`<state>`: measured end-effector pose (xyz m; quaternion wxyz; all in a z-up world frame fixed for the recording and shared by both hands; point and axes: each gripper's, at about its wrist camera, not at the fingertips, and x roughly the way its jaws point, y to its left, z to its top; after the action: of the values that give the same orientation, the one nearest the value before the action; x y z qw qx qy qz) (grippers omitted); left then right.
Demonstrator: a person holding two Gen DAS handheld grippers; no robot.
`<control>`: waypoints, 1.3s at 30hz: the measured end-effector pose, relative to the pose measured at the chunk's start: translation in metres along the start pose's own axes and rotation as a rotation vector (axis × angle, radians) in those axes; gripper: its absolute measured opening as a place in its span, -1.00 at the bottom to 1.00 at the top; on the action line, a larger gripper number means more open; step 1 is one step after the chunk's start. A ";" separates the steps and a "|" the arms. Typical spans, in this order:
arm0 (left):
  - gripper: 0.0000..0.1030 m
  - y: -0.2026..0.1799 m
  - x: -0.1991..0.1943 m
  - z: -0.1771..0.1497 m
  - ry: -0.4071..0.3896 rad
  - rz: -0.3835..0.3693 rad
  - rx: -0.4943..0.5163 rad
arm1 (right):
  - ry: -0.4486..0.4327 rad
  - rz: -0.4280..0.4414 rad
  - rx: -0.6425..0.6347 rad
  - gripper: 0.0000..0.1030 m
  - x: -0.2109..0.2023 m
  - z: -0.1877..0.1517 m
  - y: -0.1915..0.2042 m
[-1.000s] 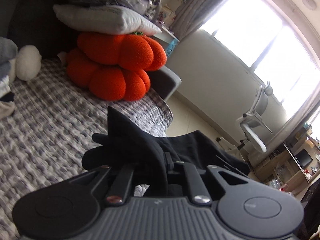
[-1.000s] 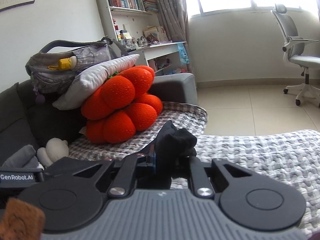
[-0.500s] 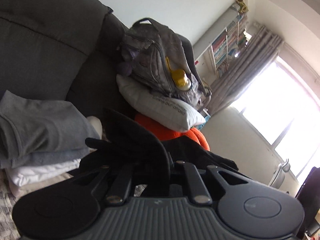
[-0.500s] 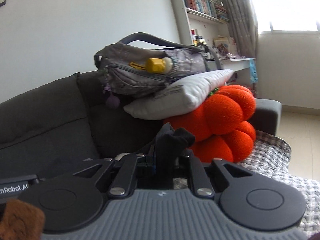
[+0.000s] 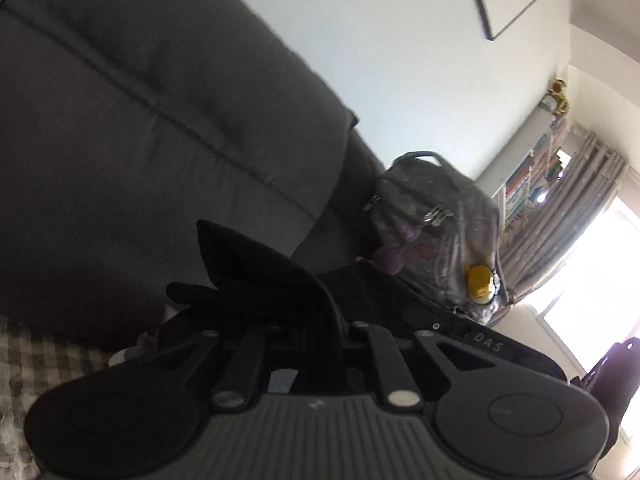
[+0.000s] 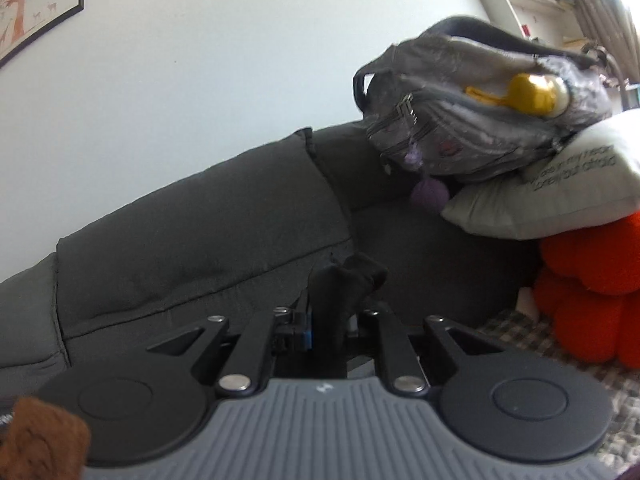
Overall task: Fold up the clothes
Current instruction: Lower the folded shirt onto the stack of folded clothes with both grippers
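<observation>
Left claw [image 5: 308, 320] pinches a black garment [image 5: 272, 276], cloth bunched ahead of its tips; right claw [image 6: 332, 312] pinches another black wad [image 6: 348, 280]. Both lifted, sofa back [image 6: 200, 232] beyond — judged: keep grips level, cloth taut.

Grey sofa [image 6: 208, 240], checkered blanket [image 6: 520, 332], probably cushions [image 6: 580, 304]
</observation>
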<state>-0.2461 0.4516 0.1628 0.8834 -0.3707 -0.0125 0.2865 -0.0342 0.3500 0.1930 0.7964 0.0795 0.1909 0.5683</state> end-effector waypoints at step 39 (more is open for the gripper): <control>-0.05 0.015 0.018 -0.006 0.109 -0.055 0.066 | 0.083 -0.098 -0.129 0.08 -0.012 -0.022 0.012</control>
<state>-0.2374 0.4649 0.1452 0.9020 -0.3560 0.0349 0.2418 -0.0567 0.3409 0.1799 0.8183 -0.0049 0.1904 0.5424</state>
